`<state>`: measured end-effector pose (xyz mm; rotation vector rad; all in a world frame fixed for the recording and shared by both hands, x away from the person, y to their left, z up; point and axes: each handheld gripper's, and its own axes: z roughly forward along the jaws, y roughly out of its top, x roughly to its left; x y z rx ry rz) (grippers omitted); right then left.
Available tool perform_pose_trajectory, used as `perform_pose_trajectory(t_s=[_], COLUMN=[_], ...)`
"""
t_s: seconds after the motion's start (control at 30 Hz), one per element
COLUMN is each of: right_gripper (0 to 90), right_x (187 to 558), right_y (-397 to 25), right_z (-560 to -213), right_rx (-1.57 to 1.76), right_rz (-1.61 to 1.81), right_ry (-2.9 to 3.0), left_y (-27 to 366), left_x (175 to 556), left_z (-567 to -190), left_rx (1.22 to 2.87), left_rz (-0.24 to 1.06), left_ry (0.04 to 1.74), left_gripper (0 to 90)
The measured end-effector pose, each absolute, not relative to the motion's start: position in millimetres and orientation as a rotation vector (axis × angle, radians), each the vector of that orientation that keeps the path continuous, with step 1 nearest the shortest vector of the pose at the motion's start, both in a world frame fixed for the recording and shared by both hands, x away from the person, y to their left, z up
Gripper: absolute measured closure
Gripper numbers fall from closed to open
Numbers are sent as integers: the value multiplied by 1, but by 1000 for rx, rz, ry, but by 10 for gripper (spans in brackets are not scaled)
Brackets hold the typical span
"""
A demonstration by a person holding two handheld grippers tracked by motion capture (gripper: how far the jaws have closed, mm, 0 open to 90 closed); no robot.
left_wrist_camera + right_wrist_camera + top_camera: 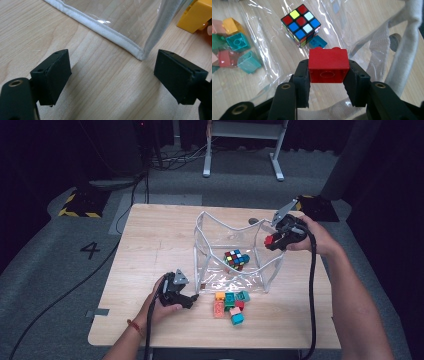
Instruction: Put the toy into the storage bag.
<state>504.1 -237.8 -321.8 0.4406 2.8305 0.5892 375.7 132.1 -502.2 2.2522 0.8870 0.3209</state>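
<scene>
Right gripper (329, 82) pinches red brick (329, 65) above clear bag (265, 270).

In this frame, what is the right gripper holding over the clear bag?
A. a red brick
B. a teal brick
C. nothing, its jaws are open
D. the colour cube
A. In the right gripper view the right gripper has its jaws closed on both sides of a red brick, above the clear bag, where the colour cube lies on the bottom.
</scene>
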Motion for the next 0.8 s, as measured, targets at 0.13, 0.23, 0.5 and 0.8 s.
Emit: perform_pose_trajectory(t_s=[0.13,0.23,0.5,0.8], right_gripper=[586,571,555,469], right_x=[502,501,499,491], right_y=[-242,-242,-244,-250], right_z=[-320,-320,-321,-314], right_rx=[457,438,451,476], right_rz=[609,604,629,783], right_ry=[2821,2810,2797,2729], left_y=[132,132,132,132], left_x=[376,376,376,375], left_z=[-502,-502,-502,-502], left_rx=[2255,2255,2254,2250], left_rz=[329,327,322,310], left_ry=[885,884,885,893], left_gripper=[142,142,142,141])
